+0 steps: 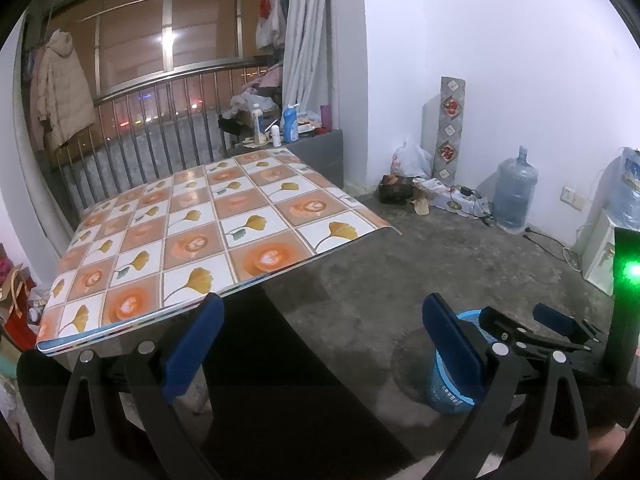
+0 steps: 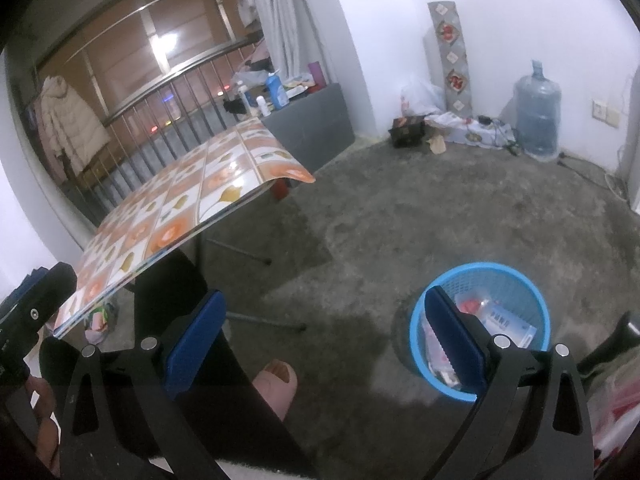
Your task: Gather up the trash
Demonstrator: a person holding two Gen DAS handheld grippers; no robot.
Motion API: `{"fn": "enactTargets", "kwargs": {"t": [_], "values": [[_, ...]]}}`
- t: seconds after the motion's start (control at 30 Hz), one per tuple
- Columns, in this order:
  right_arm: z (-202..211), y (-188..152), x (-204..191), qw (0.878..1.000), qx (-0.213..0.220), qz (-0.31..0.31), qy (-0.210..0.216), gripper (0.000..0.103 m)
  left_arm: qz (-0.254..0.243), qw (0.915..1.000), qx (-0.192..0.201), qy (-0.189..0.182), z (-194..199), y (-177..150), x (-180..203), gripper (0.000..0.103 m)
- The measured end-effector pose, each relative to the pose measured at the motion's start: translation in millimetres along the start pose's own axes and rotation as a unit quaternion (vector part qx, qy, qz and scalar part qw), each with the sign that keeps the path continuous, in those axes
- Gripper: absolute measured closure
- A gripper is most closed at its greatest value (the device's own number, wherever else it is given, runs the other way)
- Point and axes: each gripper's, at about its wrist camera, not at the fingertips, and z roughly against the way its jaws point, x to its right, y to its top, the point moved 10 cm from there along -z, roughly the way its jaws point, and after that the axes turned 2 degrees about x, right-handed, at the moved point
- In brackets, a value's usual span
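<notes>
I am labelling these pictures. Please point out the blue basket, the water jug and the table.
blue basket (image 2: 516, 276): right wrist view, on its far rim.
water jug (image 2: 538, 112): right wrist view, on the middle of its body.
table (image 1: 192, 208): left wrist view, on its patterned top.

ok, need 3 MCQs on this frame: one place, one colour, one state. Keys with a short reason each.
1. Where does the basket stand?
A. on the table
B. on the floor
C. on the ledge

2. What colour is the basket?
A. red
B. green
C. blue

3. What state is the right hand-held gripper in?
A. open, holding nothing
B. shut on a bottle
C. shut on a bag

Key: 1 B, it sits on the grey floor beside the table. 2 C, its rim is bright blue. 3 A, its fingers stand wide apart with nothing between.
</notes>
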Motion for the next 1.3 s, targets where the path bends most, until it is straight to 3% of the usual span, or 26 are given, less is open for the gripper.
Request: {"fn": "enactTargets", "kwargs": {"t": [1.3], "values": [[-3.6,0.8,0.3,1.000,-0.007,0.003,-0.001,0.008,0.001,0.9998,-0.011,0.017,-5.2,-4.8,-5.7,0.005]]}}
